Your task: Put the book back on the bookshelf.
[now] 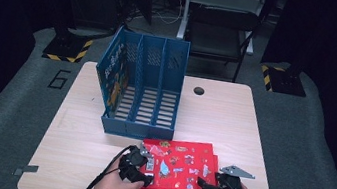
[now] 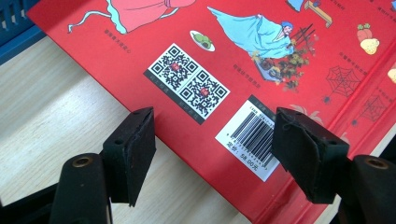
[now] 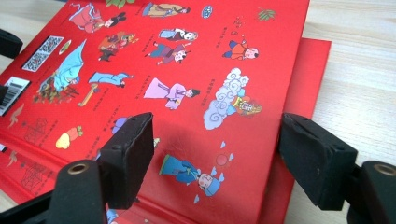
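Dark curtains and a grey floor surround a pale wooden surface (image 1: 80, 127), on which a blue file rack (image 1: 144, 88) with three slots stands open toward the person, at about 11 o'clock from the work. Directly in front of it, toward 6 o'clock, lies a stack of red picture books; the top book (image 1: 178, 166) lies flat and slightly askew on a second red book (image 3: 310, 84), whose corner projects beyond it.

The left gripper (image 2: 212, 154) stands at the top book's 9 o'clock edge, its fingers (image 2: 133, 154) spread wide and astride the corner bearing the barcode label (image 2: 250, 140); nothing is held. The right gripper (image 3: 215, 158) stands at the 3 o'clock edge, fingers (image 3: 130, 156) likewise wide, above the cover.

Probable hazards, judged from this arrangement:
- The covers look glossy and the book is flat, so a lower finger may fail to get under the edge and push the book away.
- Either gripper may catch both books, since their edges nearly coincide.
- Uneven closing on the two sides may twist the book or let it sag open.
- A tilted book could strike a rack divider on insertion.
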{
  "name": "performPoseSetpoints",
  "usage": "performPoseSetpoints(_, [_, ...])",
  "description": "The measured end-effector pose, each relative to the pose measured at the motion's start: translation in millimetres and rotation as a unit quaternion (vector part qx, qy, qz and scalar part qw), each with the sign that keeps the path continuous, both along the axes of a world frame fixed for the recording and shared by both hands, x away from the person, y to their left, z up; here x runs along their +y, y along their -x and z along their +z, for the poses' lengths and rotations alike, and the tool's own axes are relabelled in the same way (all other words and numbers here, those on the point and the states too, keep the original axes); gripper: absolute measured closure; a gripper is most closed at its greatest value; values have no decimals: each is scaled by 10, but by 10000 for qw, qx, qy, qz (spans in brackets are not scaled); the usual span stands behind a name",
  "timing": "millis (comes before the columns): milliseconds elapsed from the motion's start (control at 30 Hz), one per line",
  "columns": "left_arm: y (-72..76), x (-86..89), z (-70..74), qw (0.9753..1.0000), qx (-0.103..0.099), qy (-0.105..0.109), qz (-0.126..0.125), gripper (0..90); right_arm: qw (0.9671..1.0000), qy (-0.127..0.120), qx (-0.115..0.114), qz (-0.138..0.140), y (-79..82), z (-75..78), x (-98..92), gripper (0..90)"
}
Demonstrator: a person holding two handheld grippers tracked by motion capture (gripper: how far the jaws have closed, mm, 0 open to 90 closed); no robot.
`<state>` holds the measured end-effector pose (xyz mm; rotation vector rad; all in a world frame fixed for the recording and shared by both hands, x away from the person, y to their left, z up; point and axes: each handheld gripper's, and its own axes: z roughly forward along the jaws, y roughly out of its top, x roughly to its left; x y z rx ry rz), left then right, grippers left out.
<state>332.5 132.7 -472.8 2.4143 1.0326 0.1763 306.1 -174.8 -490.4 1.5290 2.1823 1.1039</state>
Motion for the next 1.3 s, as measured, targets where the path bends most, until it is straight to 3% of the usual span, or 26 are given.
performPoseSetpoints(333, [25,162,15,9998,30,-114,141,339,9995,20,53,323,46,6,131,290])
performPoseSetpoints(500, [43,253,7,9996,25,-64,292,360,9987,42,-67,509,53,23,201,307])
performPoseSetpoints(700, [75,323,5,9993,-14,-81,369,374,9980,116,-147,599,47,29,289,302])
performPoseSetpoints(867, [96,377,0,9988,-2,-61,479,376,9977,-28,-117,672,4,28,315,305])
performPoseSetpoints(1000, [113,417,6,9985,-15,-113,542,386,9974,-4,-92,717,-1,30,363,305])
performPoseSetpoints(1100, [121,443,19,9983,-92,-215,541,409,9970,2,-74,774,-4,32,406,305])
performPoseSetpoints(1300, [128,467,24,9985,-155,-174,496,522,9949,149,-209,973,-6,34,499,308])
